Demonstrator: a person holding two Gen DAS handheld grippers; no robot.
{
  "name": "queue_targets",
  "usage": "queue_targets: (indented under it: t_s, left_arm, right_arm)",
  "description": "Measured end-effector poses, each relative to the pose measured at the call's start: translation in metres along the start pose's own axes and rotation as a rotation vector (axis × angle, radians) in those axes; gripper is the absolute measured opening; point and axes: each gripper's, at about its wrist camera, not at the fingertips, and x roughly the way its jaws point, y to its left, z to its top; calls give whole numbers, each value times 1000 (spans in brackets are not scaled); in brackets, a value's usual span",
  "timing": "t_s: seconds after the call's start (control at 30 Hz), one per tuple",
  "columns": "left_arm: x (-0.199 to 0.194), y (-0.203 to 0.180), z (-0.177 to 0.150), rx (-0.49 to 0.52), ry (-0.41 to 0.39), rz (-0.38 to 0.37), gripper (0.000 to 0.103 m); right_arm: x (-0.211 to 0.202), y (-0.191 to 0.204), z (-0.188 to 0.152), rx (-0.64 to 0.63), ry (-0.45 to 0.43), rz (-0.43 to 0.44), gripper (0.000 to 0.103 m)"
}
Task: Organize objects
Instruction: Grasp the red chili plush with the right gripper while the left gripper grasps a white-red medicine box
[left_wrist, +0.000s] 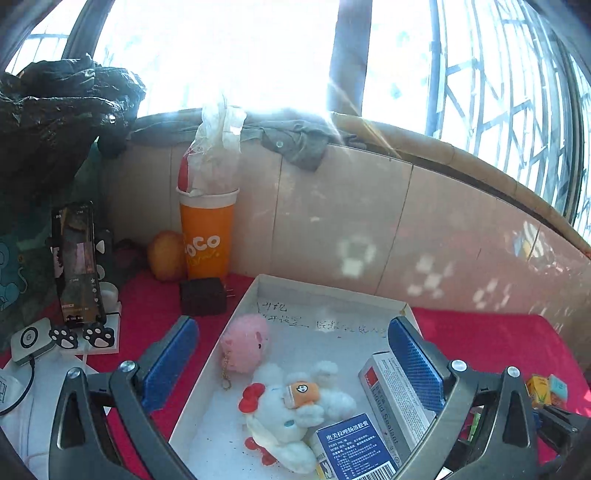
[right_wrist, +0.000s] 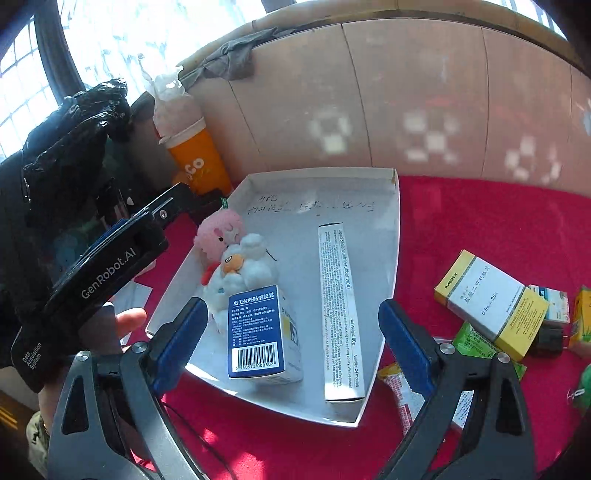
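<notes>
A shallow white box (left_wrist: 332, 290) (right_wrist: 321, 173) lies on the red cloth. Inside it are a pink plush (left_wrist: 245, 343) (right_wrist: 218, 230), a white chicken plush (left_wrist: 284, 417) (right_wrist: 240, 277), a blue medicine box (left_wrist: 354, 450) (right_wrist: 258, 332) and a long liquid sealant carton (left_wrist: 391, 398) (right_wrist: 340, 306). My left gripper (left_wrist: 291, 328) hangs open over the box's left side, holding nothing. My right gripper (right_wrist: 293, 308) stands open above the box's near edge; the blue medicine box shows between its fingers, and the pads are clear of it.
An orange cup (left_wrist: 207, 240), a black charger (left_wrist: 203, 295) and a phone on a stand (left_wrist: 75, 262) sit left of the box. On the cloth to the right lie a yellow-and-white medicine box (right_wrist: 491, 302) and green packets (right_wrist: 476, 343). A tiled wall runs behind.
</notes>
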Motion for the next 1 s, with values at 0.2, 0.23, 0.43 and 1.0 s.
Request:
queue_targets:
  t_s: [0.2, 0.23, 0.43, 1.0]
  left_arm:
    - [-18, -50, -9, 101, 28, -142, 103]
    - [-19, -58, -11, 110, 40, -166, 103]
    - [-27, -105, -40, 212, 118, -272, 103]
    - [-21, -185, -129, 479, 290, -339, 103]
  right_arm:
    - [-54, -62, -16, 134, -71, 27, 95]
    - [-66, -77, -19, 164, -92, 21, 95]
    - [-130, -167, -49, 329, -196, -79, 95]
    - [-147, -294, -123, 457, -140, -376, 95]
